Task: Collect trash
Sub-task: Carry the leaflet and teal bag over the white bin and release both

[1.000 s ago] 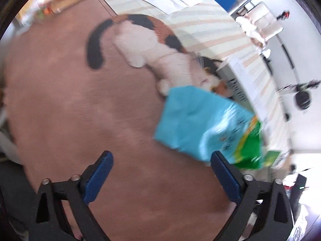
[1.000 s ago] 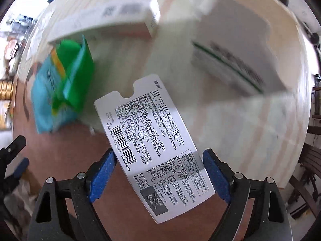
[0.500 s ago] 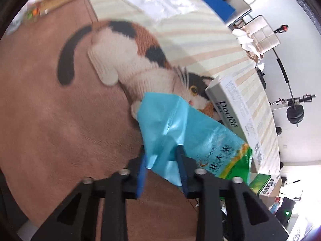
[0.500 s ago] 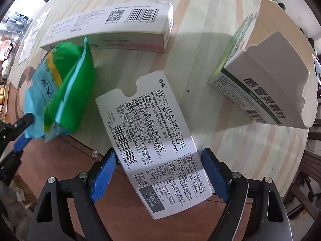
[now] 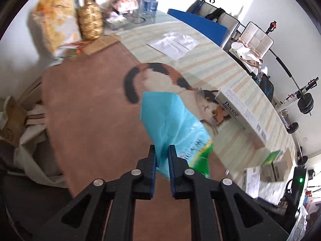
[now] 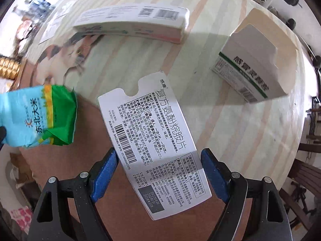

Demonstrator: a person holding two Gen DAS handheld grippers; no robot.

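A crumpled blue and green plastic bag (image 5: 170, 120) hangs above the brown mat (image 5: 90, 120), pinched at its blue end by my left gripper (image 5: 162, 150). That gripper's jaws are closing, and their pads press on the bag. The same bag (image 6: 40, 118) shows at the left edge of the right wrist view. My right gripper (image 6: 159, 156) points down and holds a flat white medicine box (image 6: 152, 132) across its width. Each blue pad sits against a long edge of that box.
A long white carton (image 6: 132, 22) lies at the far side of the striped tablecloth (image 6: 230, 130). An open green-striped box (image 6: 252, 64) stands at the right. A cat picture (image 5: 160, 76), a paper sheet (image 5: 172, 44), a gold jar (image 5: 90, 22) and bottles lie further off.
My left gripper went from wide open to shut on the bag and lifted it off the mat. My right gripper shifted a little across the table, with the white box still in it.
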